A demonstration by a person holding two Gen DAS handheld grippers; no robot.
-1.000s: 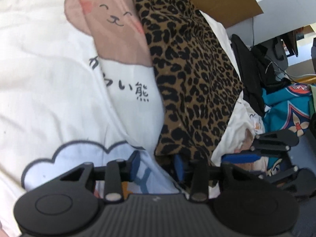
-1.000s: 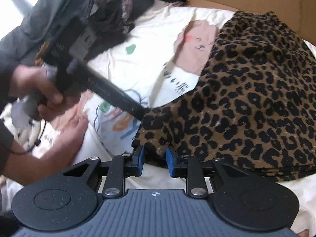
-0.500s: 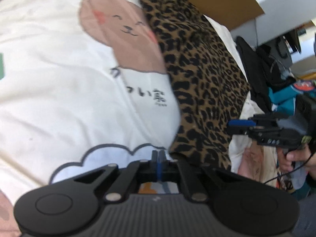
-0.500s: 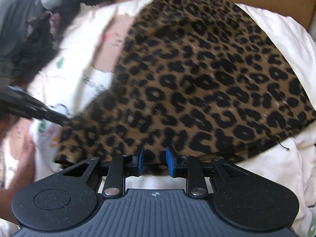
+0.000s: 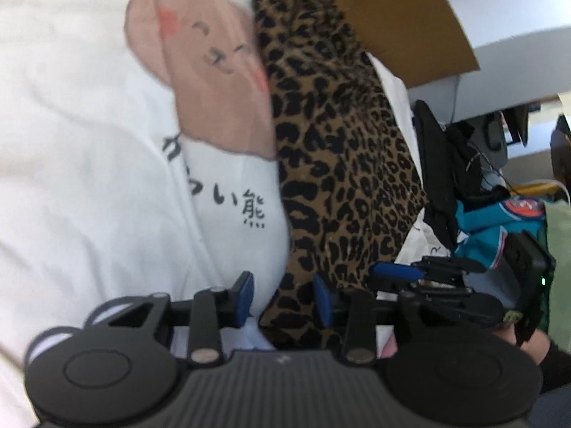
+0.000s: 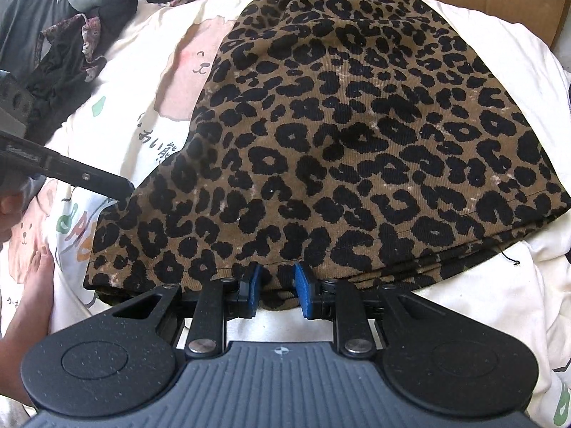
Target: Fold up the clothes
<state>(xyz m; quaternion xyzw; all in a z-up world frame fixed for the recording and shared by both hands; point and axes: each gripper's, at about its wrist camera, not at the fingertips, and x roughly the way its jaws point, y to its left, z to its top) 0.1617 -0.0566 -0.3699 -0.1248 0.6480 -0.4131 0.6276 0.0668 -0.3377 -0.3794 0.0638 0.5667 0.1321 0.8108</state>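
The leopard-print skirt (image 6: 357, 135) fills mid-frame on a white printed sheet (image 6: 150, 53). Right claw (image 6: 276, 290), angled steeply down, straddles its hem, pads apart. Left claw (image 5: 282, 297) is opening at the skirt's corner.

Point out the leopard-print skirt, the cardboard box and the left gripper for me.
leopard-print skirt (image 6: 357, 135): right wrist view, middle of the fabric.
cardboard box (image 5: 410, 25): left wrist view, brown flap behind the skirt.
left gripper (image 5: 282, 297): left wrist view, midway between the blue-padded fingertips.
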